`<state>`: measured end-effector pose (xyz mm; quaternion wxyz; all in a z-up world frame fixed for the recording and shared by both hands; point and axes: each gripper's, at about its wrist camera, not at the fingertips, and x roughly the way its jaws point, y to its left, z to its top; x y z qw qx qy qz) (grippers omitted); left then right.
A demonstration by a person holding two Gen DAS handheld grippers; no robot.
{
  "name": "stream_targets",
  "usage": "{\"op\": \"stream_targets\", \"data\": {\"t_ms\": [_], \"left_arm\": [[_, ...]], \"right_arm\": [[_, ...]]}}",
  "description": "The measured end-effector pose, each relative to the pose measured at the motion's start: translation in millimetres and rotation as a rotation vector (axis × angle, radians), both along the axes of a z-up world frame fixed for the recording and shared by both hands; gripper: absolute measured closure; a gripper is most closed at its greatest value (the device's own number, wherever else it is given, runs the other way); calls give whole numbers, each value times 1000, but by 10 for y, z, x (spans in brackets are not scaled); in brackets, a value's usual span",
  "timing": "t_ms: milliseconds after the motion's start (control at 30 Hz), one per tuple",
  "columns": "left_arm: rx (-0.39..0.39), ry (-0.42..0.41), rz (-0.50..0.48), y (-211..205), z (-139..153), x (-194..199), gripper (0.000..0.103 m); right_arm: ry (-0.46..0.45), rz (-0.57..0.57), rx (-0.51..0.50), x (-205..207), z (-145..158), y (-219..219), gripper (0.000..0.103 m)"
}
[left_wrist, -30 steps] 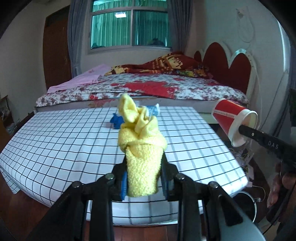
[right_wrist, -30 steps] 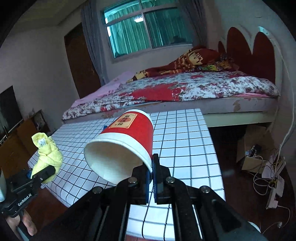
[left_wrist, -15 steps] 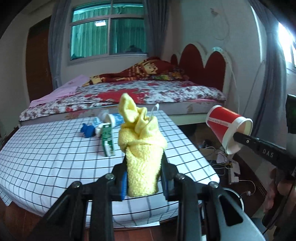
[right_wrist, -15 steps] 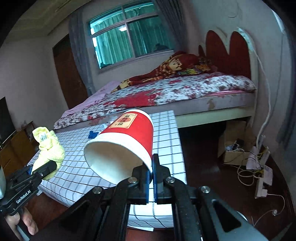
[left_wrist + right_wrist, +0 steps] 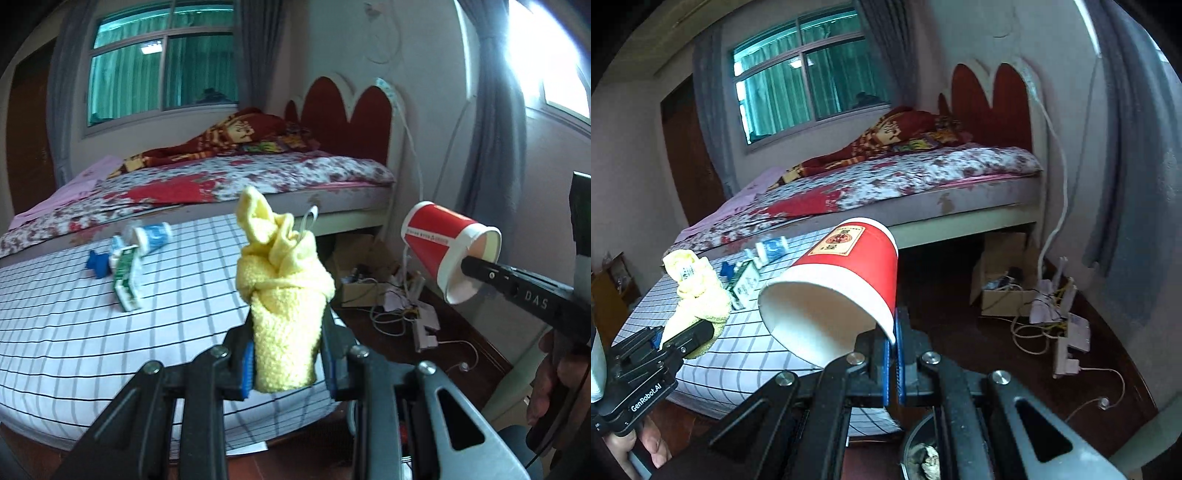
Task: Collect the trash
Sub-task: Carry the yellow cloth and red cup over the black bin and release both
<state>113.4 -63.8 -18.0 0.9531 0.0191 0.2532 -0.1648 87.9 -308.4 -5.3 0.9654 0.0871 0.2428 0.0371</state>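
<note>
Beside the checked table (image 5: pixel 74 325), the right hand-held gripper (image 5: pixel 894 334) pinches an empty red paper cup (image 5: pixel 846 280); the left hand-held gripper (image 5: pixel 286 363) clamps a yellow cloth (image 5: pixel 284 306).

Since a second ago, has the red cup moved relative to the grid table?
Yes. In the right wrist view the red cup has swung right, off the grid table, toward the floor beside the bed.

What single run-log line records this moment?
left tool: shut on yellow cloth | right tool: shut on red paper cup rim | table: toothpaste box remains
</note>
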Motion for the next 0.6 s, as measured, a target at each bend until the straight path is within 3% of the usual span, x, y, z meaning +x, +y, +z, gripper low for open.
{"op": "stream_targets", "data": {"t_ms": [600], "left_arm": [[15, 74, -169, -795, -434, -164, 74]], "right_arm": [[63, -100, -9, -322, -394, -619, 100]]}}
